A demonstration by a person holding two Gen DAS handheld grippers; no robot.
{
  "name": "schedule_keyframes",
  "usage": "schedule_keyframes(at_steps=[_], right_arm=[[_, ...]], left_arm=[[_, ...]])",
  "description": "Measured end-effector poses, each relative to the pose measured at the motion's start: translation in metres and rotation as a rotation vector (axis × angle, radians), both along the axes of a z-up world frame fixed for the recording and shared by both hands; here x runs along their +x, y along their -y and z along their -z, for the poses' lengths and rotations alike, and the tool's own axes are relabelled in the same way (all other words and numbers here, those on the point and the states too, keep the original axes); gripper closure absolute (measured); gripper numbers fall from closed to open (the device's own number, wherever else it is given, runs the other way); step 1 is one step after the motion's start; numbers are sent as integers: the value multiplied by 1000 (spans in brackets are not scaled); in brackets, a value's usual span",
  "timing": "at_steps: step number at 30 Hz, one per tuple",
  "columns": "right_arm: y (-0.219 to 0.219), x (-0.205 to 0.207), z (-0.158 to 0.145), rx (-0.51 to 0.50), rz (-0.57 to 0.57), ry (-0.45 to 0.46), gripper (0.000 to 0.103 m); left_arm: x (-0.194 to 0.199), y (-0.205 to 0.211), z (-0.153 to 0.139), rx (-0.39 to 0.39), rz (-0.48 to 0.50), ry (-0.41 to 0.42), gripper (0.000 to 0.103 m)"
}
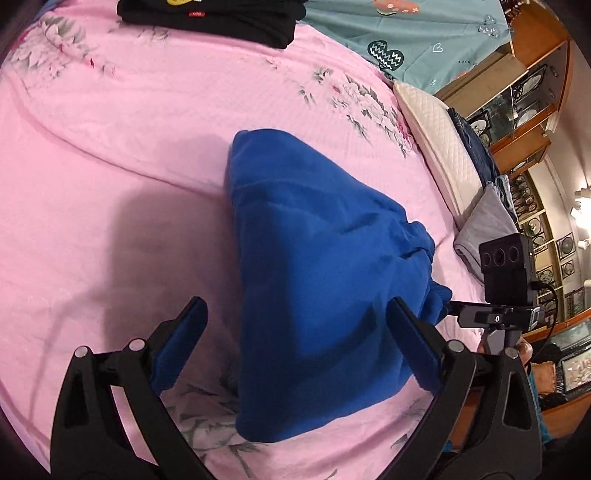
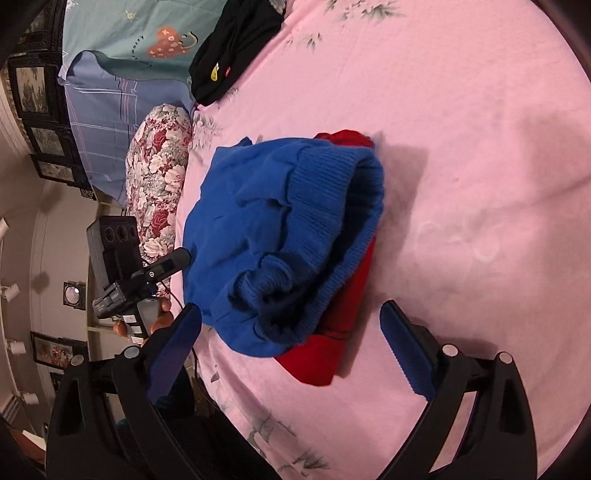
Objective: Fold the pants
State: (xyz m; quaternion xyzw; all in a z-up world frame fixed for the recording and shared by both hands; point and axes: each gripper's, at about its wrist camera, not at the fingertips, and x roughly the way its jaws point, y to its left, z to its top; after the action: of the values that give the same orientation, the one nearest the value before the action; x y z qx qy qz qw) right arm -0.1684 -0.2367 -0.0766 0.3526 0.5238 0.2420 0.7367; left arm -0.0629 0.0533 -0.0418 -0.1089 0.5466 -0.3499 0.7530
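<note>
Blue pants (image 1: 314,280) lie folded into a thick bundle on the pink bedsheet (image 1: 110,166). My left gripper (image 1: 295,325) hovers open over the near end of the bundle, fingers spread to either side, nothing held. In the right wrist view the same blue pants (image 2: 273,236) rest on top of a folded red garment (image 2: 332,332), ribbed waistband and cuffs facing me. My right gripper (image 2: 291,325) is open just short of them, holding nothing. The other gripper's body (image 2: 122,273) shows at the bed's left edge.
A folded black garment (image 1: 221,18) lies at the far side of the bed. A white quilted pillow (image 1: 436,136) and grey folded cloth (image 1: 487,229) sit at the right edge; a floral pillow (image 2: 159,177) at the left. Wooden shelves (image 1: 524,103) stand beyond.
</note>
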Motion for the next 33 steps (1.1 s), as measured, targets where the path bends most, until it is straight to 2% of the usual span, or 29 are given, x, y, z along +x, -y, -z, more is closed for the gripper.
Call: schedule_keyframes(at_steps=[7,15,17,21,23,25,26,27,33], right_arm=[[-12,26,2,36,-44,-38,1],[-13,6,-2,23,-95,-36,1],[-16,9,-1,29,-77,-23,1],[-33,11,-3,-26,-89,63,1],[-35,8,-6,-81,-99,87,15],[-27,7,-5,-130,-80,75,50],[-20,5,-2,-124,-73,67,55],[-14,4,2,-106,-64,61,60],[-14,0,6,-93,-54,84,60]], left_arm=[[8,-5,7,-24,-7,-34,4],[16,-4,18,-49,9,-74,4],[18,-3,19,-57,13,-68,4],[20,1,20,-61,16,-57,4],[20,2,20,-63,21,-48,4],[19,2,20,-63,23,-40,3],[18,4,20,-60,25,-34,2],[18,6,20,-54,25,-25,2],[14,23,18,18,30,43,2]])
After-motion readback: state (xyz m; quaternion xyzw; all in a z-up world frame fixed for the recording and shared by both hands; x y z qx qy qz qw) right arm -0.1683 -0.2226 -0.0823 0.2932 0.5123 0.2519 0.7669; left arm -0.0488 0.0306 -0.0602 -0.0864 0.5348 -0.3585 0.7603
